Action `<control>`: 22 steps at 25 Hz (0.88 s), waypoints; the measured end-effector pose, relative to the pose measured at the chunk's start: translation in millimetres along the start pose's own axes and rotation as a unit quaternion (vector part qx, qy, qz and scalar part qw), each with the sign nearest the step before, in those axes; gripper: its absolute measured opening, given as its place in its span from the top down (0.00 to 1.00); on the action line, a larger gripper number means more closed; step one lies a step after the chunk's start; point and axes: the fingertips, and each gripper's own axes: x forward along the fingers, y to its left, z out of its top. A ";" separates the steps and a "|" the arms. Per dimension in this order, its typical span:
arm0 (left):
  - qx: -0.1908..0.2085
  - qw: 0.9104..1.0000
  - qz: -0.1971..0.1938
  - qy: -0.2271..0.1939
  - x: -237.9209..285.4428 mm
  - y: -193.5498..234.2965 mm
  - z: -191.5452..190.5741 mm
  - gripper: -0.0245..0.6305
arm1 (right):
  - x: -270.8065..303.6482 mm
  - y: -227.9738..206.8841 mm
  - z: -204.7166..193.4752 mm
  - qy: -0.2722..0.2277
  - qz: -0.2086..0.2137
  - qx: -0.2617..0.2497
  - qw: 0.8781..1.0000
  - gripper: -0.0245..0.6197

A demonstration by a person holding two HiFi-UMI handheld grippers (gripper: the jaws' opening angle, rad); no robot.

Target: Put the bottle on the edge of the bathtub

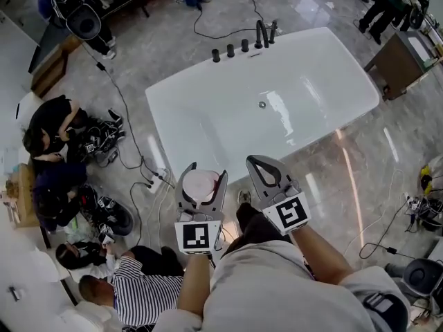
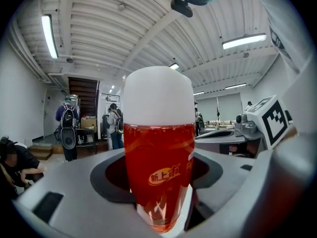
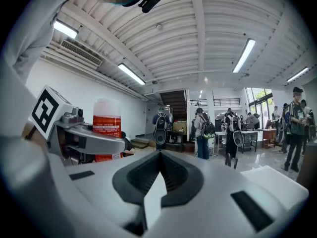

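Nearest, from the head view, the left claw [image 1: 205, 172] clamps the white-capped red bottle [image 1: 201, 185] upright, just short of the bathtub's [image 1: 325, 81] near rim. Left gripper view: jaws press the bottle's sides. Right gripper view: right claw [image 3: 157, 155] closed, empty.

The left claw [image 2: 158, 192] covers the lower sides of the bottle [image 2: 157, 133].

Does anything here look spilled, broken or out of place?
Nothing spilled or broken. The red bottle stands upright, clamped in the left tool; the right tool is shut and empty. Only loose cables trail over the floor beside the bathtub.
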 end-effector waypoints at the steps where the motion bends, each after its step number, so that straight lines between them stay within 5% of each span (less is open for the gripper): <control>1: -0.002 1.000 -0.004 -0.004 8.6 4.6 2.5 0.51 | 8.7 -4.6 -0.5 0.000 0.001 0.001 1.000 0.95; 12: 0.008 1.000 -0.001 -0.004 76.3 69.9 22.2 0.51 | 93.1 -33.8 0.2 0.009 0.023 -0.006 1.000 0.95; 22: 0.001 0.999 -0.044 -0.007 114.6 107.2 21.7 0.51 | 140.2 -37.7 -2.1 0.028 -0.010 0.012 0.999 0.95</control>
